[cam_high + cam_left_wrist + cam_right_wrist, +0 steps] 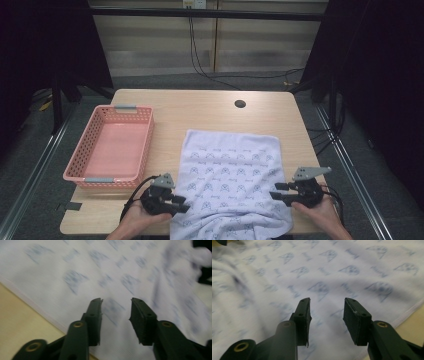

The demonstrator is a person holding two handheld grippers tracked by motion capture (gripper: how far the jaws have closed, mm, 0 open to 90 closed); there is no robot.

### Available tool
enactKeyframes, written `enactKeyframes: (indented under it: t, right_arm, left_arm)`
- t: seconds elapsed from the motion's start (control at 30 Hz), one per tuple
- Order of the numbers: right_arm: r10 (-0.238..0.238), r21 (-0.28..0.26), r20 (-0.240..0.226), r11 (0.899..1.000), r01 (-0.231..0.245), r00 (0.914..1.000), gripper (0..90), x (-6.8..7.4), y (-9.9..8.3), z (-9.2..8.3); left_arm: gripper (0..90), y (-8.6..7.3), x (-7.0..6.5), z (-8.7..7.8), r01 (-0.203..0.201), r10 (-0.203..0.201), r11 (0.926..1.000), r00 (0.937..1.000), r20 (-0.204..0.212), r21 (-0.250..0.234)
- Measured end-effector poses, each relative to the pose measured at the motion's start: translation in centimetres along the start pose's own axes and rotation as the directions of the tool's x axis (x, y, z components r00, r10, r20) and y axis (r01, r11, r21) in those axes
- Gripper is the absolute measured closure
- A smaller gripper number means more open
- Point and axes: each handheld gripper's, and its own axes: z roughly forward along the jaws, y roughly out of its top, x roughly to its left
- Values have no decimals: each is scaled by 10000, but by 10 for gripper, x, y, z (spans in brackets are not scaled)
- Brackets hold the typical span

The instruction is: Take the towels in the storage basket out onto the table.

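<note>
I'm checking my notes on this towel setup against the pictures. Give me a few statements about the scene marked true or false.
1. The towel lies spread on the table. True.
2. The pink basket holds a folded towel. False: nothing lies in it.
3. The left gripper has its jaws apart with no cloth pinched between them. True.
4. The right gripper is clamped on the towel's edge. False: its jaws stand apart above the cloth.
5. The basket stands at the towel's right, seen from the high view. False: it stands at its left.
6. The towel's near end hangs rumpled over the table's front edge. True.
</note>
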Motion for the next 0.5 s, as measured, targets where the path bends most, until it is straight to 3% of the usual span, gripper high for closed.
enactKeyframes:
  t: [0.13, 0.2, 0.27, 0.33, 0.37, 0.47, 0.5]
  right_arm:
    - [88, 131, 299, 9999, -92, 9995, 553, -16, 12, 20]
    - [147, 127, 587, 9998, -155, 9982, 555, -22, 14, 28]
    - [76, 322, 706, 9994, -99, 9975, 644, -24, 14, 34]
    - [-255, 442, 854, 9988, 218, 9960, 681, -21, 10, 37]
    - [-238, 490, 889, 9986, 195, 9958, 724, -18, 8, 36]
    - [-212, 456, 657, 9988, 182, 9976, 784, -13, 2, 31]
    - [-212, 555, 593, 9983, 179, 9980, 809, -12, 1, 29]
  left_arm:
    - [574, 18, 17, 15, 352, -367, 9989, 9982, -466, -319]
    - [596, 22, 19, 23, -56, 48, 10000, 9948, -1014, -77]
    - [638, 20, 22, 29, 106, -94, 9999, 9958, -907, 131]
    - [678, 15, 18, 27, -196, 203, 9998, 9942, -1055, 76]
    - [692, 13, 16, 25, -248, 262, 9996, 9952, -941, 167]
    - [717, 3, 8, 19, -176, 188, 9997, 9970, -746, 169]
    - [722, -1, 4, 17, -324, 337, 9993, 9975, -614, 211]
